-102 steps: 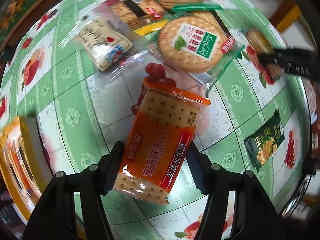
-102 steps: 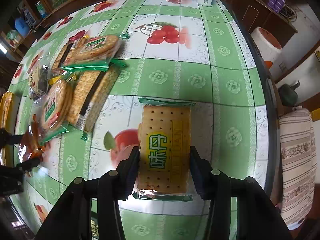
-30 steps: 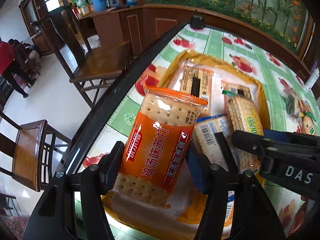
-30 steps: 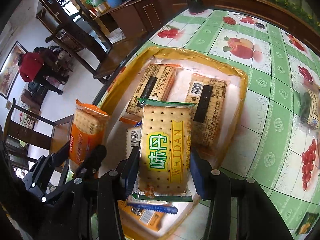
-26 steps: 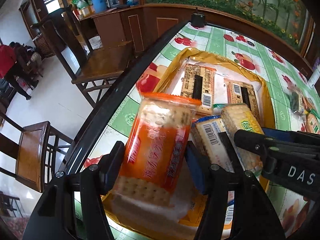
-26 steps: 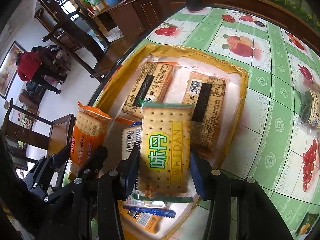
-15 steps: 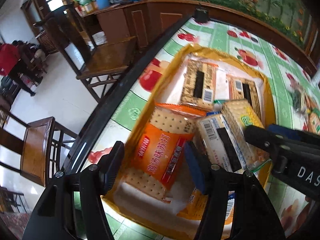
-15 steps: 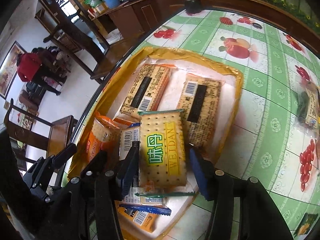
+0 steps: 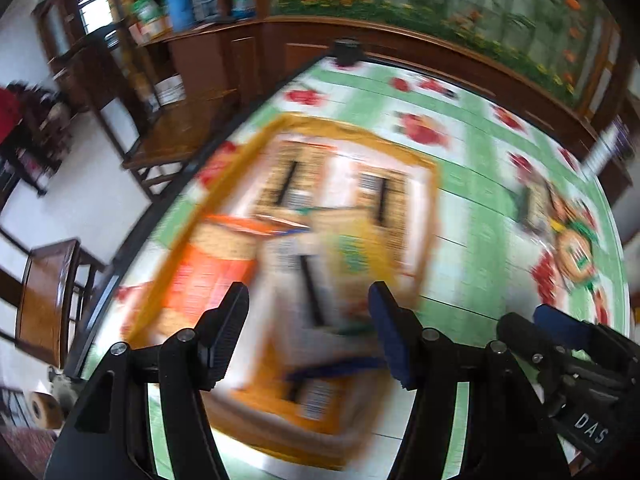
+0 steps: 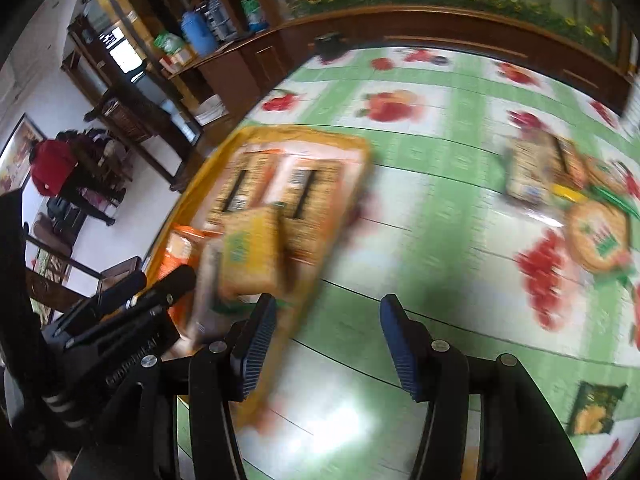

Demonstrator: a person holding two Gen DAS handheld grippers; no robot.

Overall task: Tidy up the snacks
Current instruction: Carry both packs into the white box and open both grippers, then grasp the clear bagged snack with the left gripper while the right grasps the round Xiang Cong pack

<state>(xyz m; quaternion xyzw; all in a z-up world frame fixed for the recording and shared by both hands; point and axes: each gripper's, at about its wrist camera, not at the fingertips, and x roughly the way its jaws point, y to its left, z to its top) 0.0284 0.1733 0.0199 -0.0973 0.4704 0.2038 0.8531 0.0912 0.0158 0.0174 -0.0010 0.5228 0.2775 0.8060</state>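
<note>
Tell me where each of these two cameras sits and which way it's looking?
Left wrist: rides the left claw, angled down at the yellow tray of cracker packs; the right claw shows alongside.
Right wrist: rides the right claw, angled down at the tablecloth; the left claw shows alongside.
Shared: tray, round cracker pack.

Each hand-held gripper, left (image 9: 308, 332) and right (image 10: 328, 344), is matte black plastic with two angular fingers, ribbed dark-blue pads (image 10: 396, 344), silver screw heads along the arms, and white "DAS" lettering on the right one's body.
</note>
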